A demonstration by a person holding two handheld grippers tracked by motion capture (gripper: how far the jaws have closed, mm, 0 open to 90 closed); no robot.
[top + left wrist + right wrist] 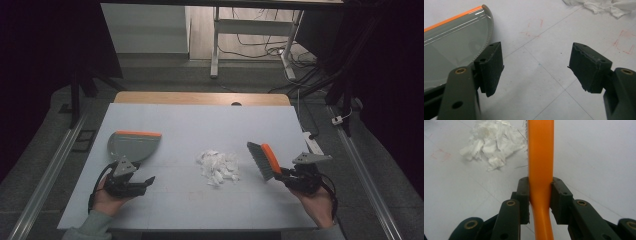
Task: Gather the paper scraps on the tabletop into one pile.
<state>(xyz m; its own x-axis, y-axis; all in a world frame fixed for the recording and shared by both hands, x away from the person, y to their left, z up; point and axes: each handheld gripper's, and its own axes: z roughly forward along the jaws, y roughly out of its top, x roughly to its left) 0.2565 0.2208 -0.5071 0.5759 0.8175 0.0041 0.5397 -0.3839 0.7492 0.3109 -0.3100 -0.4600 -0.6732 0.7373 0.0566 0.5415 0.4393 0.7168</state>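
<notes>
An orange-backed brush (264, 160) with grey bristles, right of centre, is clenched in the right gripper (289, 176) beside a white scrap pile (218, 167); the left gripper (144, 183) fingers gape below the dustpan (133, 145) on bare tabletop (200, 125).

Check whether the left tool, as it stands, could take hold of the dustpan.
Probably yes. The left tool stands open and holds nothing, just on the person's side of the dustpan. In the left gripper view the dustpan's rim lies right beside one jaw, with bare table around it.
</notes>
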